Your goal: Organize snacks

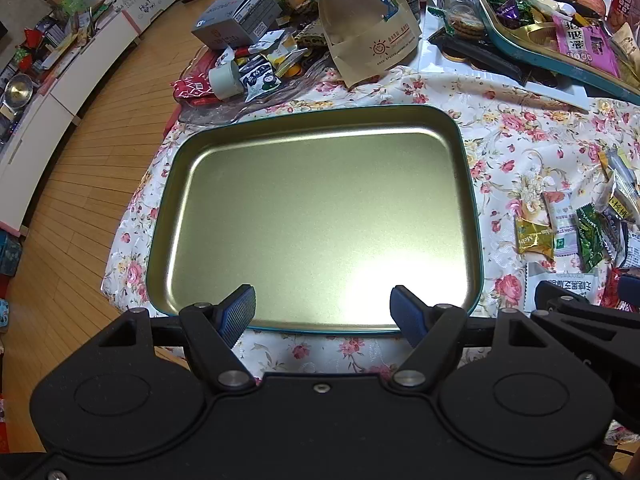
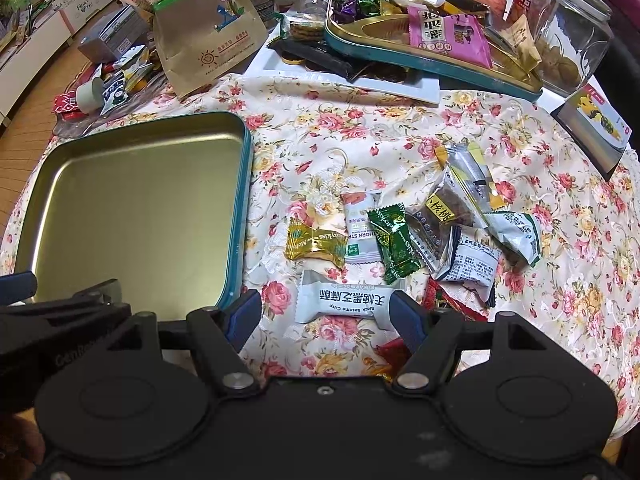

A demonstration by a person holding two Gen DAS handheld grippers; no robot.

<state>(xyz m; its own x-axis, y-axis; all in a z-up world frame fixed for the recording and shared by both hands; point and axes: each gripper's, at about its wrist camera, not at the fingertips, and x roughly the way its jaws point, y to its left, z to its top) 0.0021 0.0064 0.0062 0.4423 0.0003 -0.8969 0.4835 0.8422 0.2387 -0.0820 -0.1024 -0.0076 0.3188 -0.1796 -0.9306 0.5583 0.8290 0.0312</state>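
Observation:
An empty gold tin tray with a teal rim (image 1: pixel 460 132) lies on the floral tablecloth; it also shows at the left in the right wrist view (image 2: pixel 244 152). My left gripper (image 1: pixel 323 312) is open and empty above the tray's near edge. A pile of wrapped snacks (image 2: pixel 420 228) lies right of the tray: a gold candy (image 2: pixel 316 244), a green candy (image 2: pixel 394 242), a white sesame crisp pack (image 2: pixel 346 302) and several others. My right gripper (image 2: pixel 326 318) is open, its fingers on either side of the sesame crisp pack's near end. The pile shows at the right edge in the left wrist view (image 1: pixel 580 224).
A second teal tray (image 2: pixel 432 62) full of snacks rests tilted at the back. A brown paper bag (image 2: pixel 208 36), a glass jar (image 2: pixel 572 28), boxes and loose packets crowd the far table. The table's left edge drops to a wooden floor (image 1: pixel 80 180).

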